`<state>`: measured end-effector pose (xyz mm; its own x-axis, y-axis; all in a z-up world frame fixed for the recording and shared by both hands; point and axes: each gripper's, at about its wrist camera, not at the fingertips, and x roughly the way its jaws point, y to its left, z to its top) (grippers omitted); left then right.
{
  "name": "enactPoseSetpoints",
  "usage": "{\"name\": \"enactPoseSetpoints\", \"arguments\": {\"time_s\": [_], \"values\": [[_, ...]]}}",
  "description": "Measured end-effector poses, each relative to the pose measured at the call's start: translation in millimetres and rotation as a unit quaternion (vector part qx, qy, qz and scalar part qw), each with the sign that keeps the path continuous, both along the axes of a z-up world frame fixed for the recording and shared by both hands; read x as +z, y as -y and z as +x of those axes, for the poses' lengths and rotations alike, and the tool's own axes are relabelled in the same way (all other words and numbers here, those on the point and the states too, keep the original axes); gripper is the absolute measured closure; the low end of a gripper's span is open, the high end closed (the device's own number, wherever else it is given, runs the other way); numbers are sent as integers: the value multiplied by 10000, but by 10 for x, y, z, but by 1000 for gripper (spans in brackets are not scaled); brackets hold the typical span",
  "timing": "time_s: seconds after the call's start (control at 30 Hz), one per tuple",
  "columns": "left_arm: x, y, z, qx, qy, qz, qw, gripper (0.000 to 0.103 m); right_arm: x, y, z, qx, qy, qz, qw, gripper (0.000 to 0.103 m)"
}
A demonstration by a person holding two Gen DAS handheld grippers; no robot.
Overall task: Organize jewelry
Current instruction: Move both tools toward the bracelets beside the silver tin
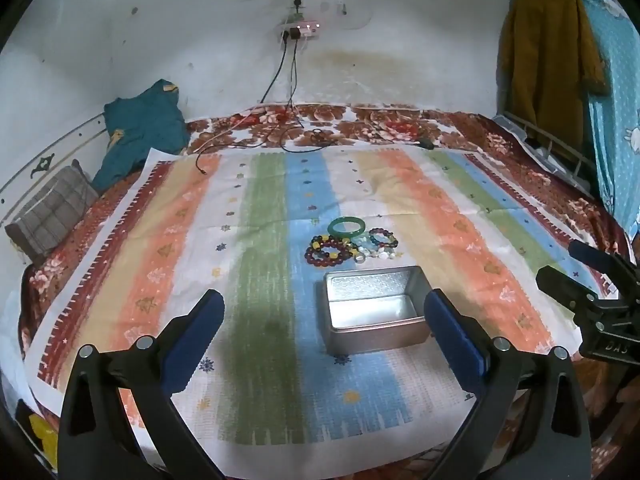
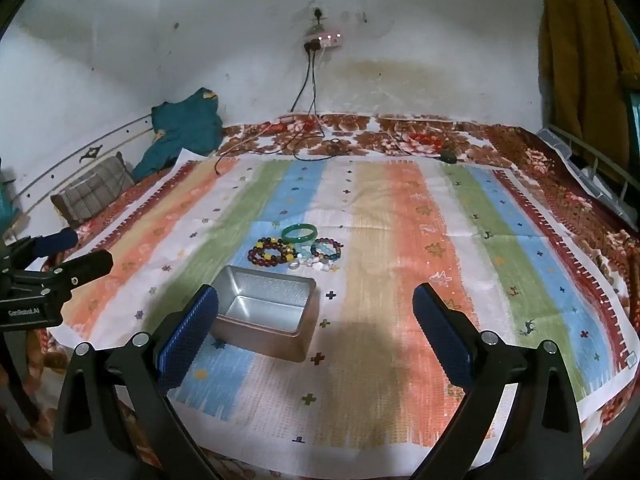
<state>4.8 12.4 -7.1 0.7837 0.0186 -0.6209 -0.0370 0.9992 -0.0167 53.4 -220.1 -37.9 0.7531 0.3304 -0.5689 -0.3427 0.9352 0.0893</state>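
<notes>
An empty silver metal tin stands on the striped cloth. Just beyond it lies a small heap of jewelry: a green bangle, a dark red and yellow bead bracelet, a multicoloured bead bracelet and some pale small pieces. My left gripper hovers open near the tin, nothing between its fingers. My right gripper also hangs open and empty. Each gripper shows at the other view's edge: the right gripper, the left gripper.
The cloth covers a bed with a floral blanket. A teal garment and a grey pillow lie at the left. Cables hang from a wall socket. A mustard garment hangs at the right.
</notes>
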Motion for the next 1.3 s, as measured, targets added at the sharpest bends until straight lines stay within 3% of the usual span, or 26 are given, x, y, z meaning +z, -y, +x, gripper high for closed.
{"name": "enactPoseSetpoints", "arguments": {"time_s": [0.67,1.3], "values": [[-25,-80,32,-7,-170,-188,9997,6,-74,-37,20,-8,-108,-59,9999,4],[-42,-89,112,137,-276,-124,9994,6,-131,-69,137,-9,-263,-114,9996,4]]}}
